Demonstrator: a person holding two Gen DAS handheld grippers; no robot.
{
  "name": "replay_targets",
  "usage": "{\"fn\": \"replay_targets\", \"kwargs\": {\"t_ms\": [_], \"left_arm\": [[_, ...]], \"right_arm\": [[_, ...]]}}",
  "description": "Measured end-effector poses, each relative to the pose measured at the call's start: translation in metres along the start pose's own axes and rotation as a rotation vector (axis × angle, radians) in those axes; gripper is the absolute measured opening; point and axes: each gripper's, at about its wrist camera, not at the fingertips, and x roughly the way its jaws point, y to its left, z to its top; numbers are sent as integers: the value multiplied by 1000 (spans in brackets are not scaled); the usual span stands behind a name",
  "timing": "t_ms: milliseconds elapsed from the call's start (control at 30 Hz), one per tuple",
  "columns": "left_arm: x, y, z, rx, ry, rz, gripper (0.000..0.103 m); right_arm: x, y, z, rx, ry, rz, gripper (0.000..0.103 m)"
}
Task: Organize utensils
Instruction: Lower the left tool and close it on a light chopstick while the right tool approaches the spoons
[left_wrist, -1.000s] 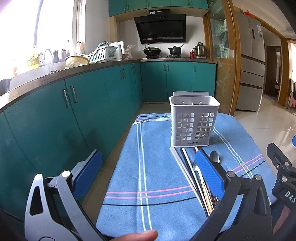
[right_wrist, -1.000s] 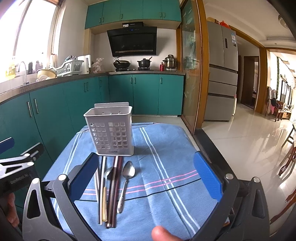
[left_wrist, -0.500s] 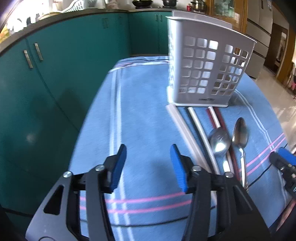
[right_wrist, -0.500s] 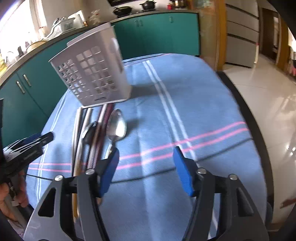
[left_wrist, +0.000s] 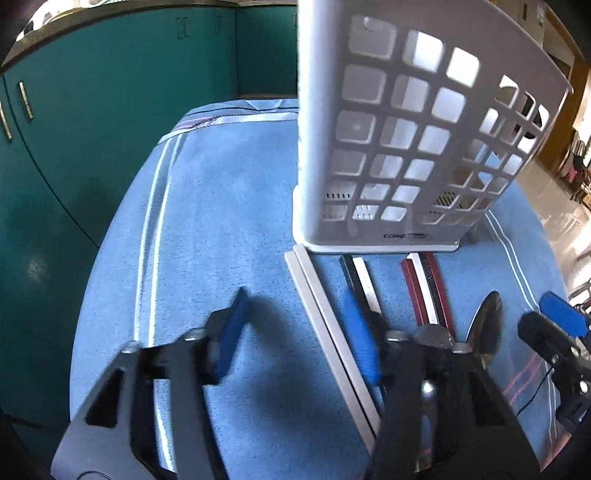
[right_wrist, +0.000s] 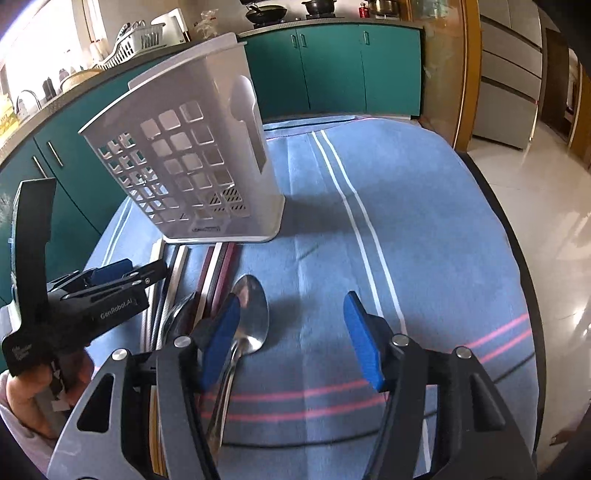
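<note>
White utensil holder seen upright on blue cloth, contents not discernible. Left gripper partly spread, just narrowed around white chopsticks; right gripper partly spread, nothing pinched. Stove pots shown only in right view.

holder: white matt plastic;
spoon: glossy polished metal;
cloth: blue, soft, nappy

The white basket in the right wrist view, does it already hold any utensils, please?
No, through its holes the basket looks empty, while the spoon and chopsticks lie on the blue cloth.
</note>
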Motion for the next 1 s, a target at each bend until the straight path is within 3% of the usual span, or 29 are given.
{"fn": "replay_targets", "kwargs": {"t_ms": [67,100,267,333,400,467,533,633,667,767,800,933,1000], "left_arm": [[2,-1,1,8,-3,-8,31],[2,0,1,11,-6,-18,20],[-9,2,-6,11,-12,-19,18],[-20,6,-10,9,-30,-12,5],[-33,12,-14,7,-49,-15,0],[-41,18,-19,5,-66,4,0],[-45,25,-23,-1,-67,22,0],[-47,31,-28,-2,-66,33,0],[-47,32,-29,-1,-66,41,5],[-40,33,-29,-9,-55,43,35],[-39,31,-28,-16,-53,36,40],[-29,21,-25,-5,-45,17,52],[-24,13,-25,9,-38,16,55]], "right_arm": [[7,1,3,-3,9,2,59],[9,2,3,-4,12,2,59],[21,11,5,-15,26,-1,59],[24,14,5,-22,34,3,59],[23,17,3,-38,30,7,45],[22,22,-2,-63,38,12,17],[23,22,-7,-60,46,26,8],[22,20,-10,-55,38,22,8],[21,18,-10,-50,34,13,8],[17,13,-7,-27,18,10,8],[16,12,-8,-24,13,5,8],[13,11,-5,-23,-1,-19,42],[17,9,-5,-30,-1,-25,44]]}}
